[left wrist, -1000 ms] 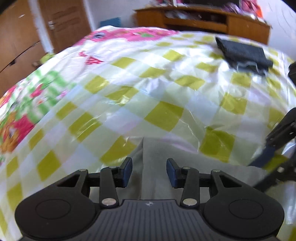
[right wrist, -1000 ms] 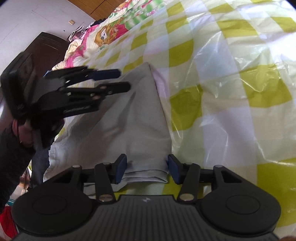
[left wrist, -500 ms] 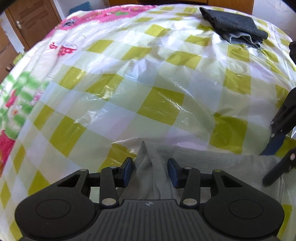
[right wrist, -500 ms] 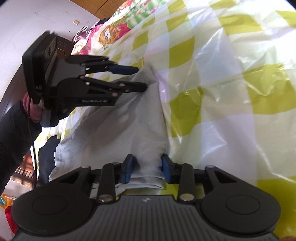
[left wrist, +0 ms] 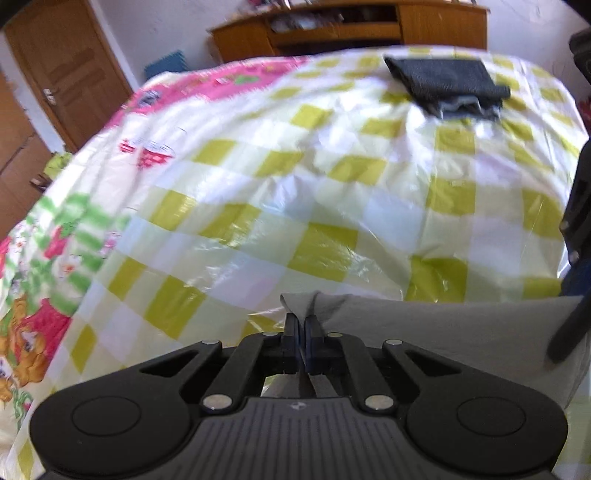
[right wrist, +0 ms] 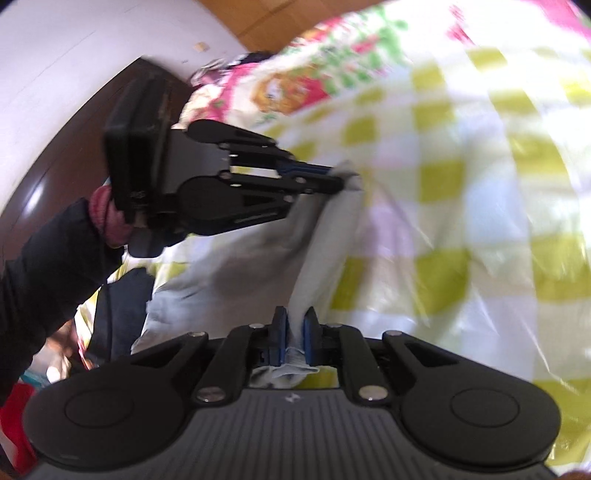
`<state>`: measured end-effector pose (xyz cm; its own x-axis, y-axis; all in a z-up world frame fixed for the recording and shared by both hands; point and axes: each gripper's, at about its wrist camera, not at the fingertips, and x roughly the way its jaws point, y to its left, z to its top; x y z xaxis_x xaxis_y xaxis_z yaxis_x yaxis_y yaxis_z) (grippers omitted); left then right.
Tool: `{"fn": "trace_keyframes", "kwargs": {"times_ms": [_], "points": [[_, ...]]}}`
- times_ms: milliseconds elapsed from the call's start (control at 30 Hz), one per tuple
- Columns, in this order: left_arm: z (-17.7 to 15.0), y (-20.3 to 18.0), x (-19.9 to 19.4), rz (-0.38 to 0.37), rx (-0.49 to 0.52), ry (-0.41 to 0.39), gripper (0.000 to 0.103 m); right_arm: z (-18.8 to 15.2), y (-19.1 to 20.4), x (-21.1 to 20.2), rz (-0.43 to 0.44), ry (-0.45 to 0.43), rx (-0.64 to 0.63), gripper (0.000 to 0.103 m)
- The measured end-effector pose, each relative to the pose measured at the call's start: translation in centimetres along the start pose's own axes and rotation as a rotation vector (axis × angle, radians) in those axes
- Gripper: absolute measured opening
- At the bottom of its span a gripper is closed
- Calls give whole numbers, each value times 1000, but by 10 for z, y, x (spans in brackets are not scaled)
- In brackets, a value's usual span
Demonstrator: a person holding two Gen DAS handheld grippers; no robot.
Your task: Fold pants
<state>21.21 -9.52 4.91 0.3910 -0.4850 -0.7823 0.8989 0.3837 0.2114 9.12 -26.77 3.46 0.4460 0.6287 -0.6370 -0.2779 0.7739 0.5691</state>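
Light grey pants (left wrist: pixel 443 328) lie on a bed under a yellow-and-white checked plastic sheet (left wrist: pixel 332 206). My left gripper (left wrist: pixel 301 325) is shut on one corner of the pants' edge. My right gripper (right wrist: pixel 294 325) is shut on the other corner of the same edge, with cloth bunched between its pads. The grey cloth (right wrist: pixel 317 251) is lifted and stretched between the two grippers. The left gripper also shows in the right wrist view (right wrist: pixel 341 181), held by a hand in a dark sleeve. Part of the right gripper shows at the right rim of the left wrist view (left wrist: pixel 576 240).
A folded dark garment (left wrist: pixel 448 86) lies at the bed's far right. A wooden cabinet (left wrist: pixel 351 29) stands behind the bed and a wooden door (left wrist: pixel 62 77) at the left. A floral bedcover (left wrist: pixel 40 266) shows at the left side.
Both grippers have closed on the pants' edge and lifted it off the bed. The cloth now hangs taut between them.
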Motion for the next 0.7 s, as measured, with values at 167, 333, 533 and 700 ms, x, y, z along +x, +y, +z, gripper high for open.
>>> {"fn": "trace_keyframes", "kwargs": {"times_ms": [167,333,533,700], "points": [[-42,27,-67,95,-132,-107,18,3,86,15,32,23,-192,10],[-106,40,-131,133,-294,-191,17,-2,166,59,83,83,-368,10],[-147,17,-152,42,-397,-188,21,-42,201,123,70,207,-443,9],[-159,-24,-154,15,-394,-168,25,-63,185,147,91,274,-356,16]]}}
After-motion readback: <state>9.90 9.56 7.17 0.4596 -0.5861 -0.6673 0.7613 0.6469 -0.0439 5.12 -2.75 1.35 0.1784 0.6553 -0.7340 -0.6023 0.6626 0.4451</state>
